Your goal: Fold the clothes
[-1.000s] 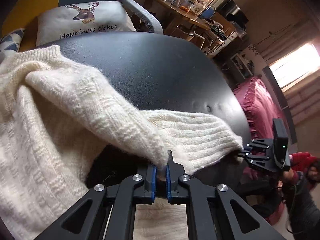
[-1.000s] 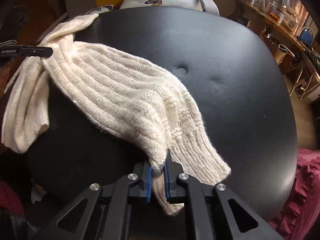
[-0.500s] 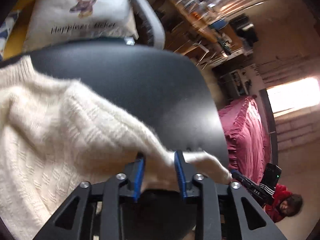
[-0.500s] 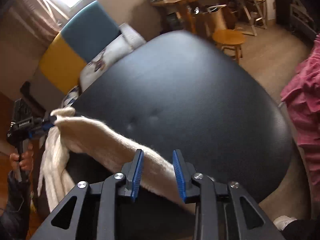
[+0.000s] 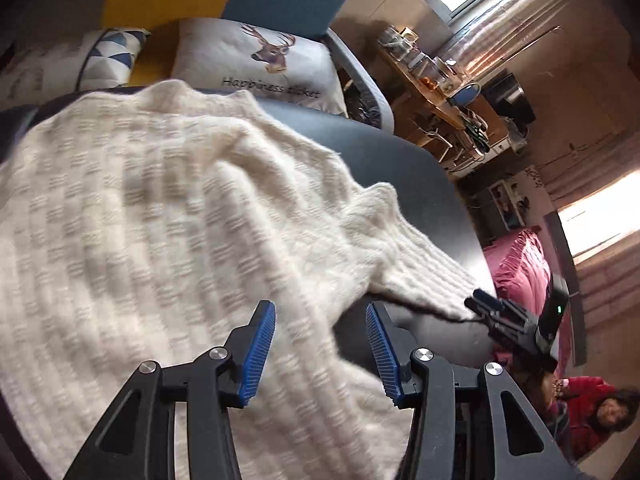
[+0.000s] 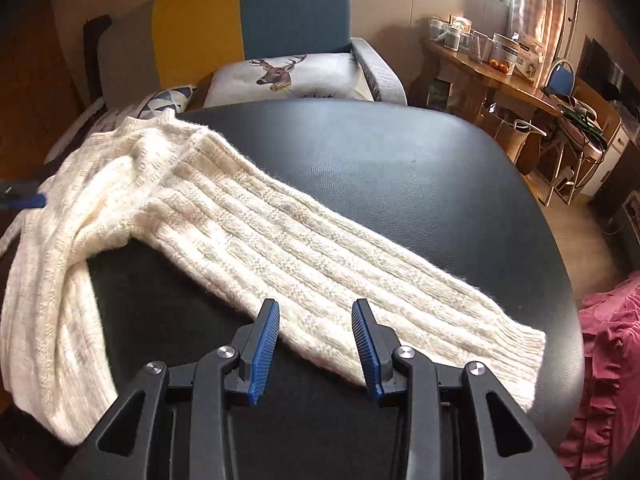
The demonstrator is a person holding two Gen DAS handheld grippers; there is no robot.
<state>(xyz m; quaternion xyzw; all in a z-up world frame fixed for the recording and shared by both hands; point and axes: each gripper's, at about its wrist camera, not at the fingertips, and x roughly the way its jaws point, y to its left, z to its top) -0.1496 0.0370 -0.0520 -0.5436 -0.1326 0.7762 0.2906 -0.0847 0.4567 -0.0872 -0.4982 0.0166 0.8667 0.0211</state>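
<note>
Both tongs, left (image 5: 320,350) and right (image 6: 316,346), gaping apart, gripping nothing; sweater (image 6: 280,236) lying on tabletop (image 6: 400,168), body spilling past 9 o'clock edge.

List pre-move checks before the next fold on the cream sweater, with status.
1. Left gripper open, holding nothing: ok.
2. Right gripper open, holding nothing: ok.
3. Sleeve flat on the black table: ok.
4. Sweater body smooth: not ok, bunched and draped over the table's left edge.
5. Cuff fully on the table: ok, near the edge.
6. Other sleeve's position: cannot tell.
</note>
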